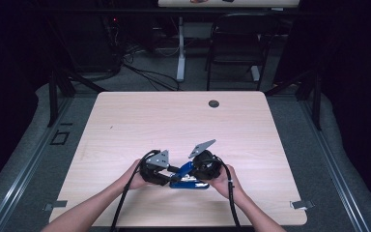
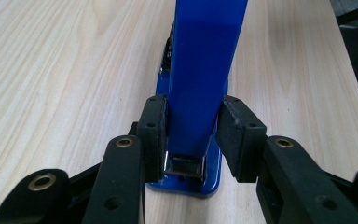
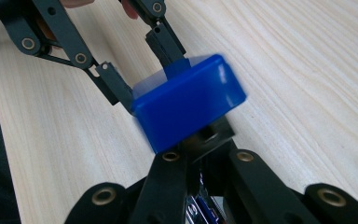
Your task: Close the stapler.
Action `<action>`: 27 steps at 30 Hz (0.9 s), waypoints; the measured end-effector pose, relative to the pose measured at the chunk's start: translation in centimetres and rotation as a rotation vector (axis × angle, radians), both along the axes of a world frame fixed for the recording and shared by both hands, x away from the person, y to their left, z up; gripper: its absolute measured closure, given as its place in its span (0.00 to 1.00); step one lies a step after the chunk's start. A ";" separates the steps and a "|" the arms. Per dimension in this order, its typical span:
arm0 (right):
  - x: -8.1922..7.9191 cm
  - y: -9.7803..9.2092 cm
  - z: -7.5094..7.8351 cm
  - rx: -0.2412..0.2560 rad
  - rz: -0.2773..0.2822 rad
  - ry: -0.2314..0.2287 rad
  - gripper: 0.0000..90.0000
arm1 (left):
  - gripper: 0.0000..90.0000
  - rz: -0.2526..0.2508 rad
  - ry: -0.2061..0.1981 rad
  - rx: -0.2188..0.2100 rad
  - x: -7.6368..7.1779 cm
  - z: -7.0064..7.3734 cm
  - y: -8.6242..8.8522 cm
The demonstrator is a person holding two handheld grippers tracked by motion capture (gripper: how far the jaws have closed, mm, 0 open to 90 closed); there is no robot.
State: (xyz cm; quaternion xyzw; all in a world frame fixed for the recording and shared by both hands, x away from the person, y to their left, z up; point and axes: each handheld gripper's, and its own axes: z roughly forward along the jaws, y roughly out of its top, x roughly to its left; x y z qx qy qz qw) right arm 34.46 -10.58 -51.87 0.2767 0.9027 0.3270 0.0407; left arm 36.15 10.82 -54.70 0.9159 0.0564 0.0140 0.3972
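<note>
The blue stapler point(image 1: 188, 176) lies on the table point(image 1: 125, 125), near the front edge, right between the two hands. Its base sits flat on the wood. Its top arm is swung up and slants toward the right claw point(image 1: 193, 170).

In the left gripper view, the left claw point(image 2: 191, 135) stands around the blue arm point(image 2: 205, 70), one jaw on each side. The left pad point(image 2: 153, 135) touches the arm. The right pad point(image 2: 237, 135) looks a tiny bit off it, so the claw is closing on the arm but I cannot tell if it pinches hard. The arm's long line runs straight away from this claw, across the table.

In the right gripper view, the right claw point(image 3: 200, 154) comes at the stapler point(image 3: 186, 105) from the other end. Its jaws are drawn close under the blue end, with a metal piece point(image 3: 214, 135) between them. The picture is blurry there, so I cannot tell if it truly grips.

Both claws are equally near; each has one end of the stapler.

I think the work is opening the stapler: one claw holds, the other lifts.

There is lots of bare table behind and to both sides. The front edge is close, so pulling toward the person has little room.
</note>
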 end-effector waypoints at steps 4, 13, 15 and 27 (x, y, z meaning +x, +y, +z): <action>0.1 -0.4 0.1 -0.004 -0.003 0.000 0.99 | 0.72 -0.002 -0.023 0.005 -0.2 -0.1 -0.2; 0.0 -1.4 0.3 -0.012 -0.017 0.006 0.98 | 0.73 0.001 -0.036 0.023 -0.3 -0.2 -0.6; -0.1 -1.9 0.3 -0.016 -0.023 0.011 0.98 | 0.73 0.006 -0.038 0.020 -0.3 -0.3 -0.8; -0.3 -3.8 1.1 -0.020 -0.058 0.003 0.98 | 0.73 0.010 -0.041 0.026 -0.4 -0.4 -1.1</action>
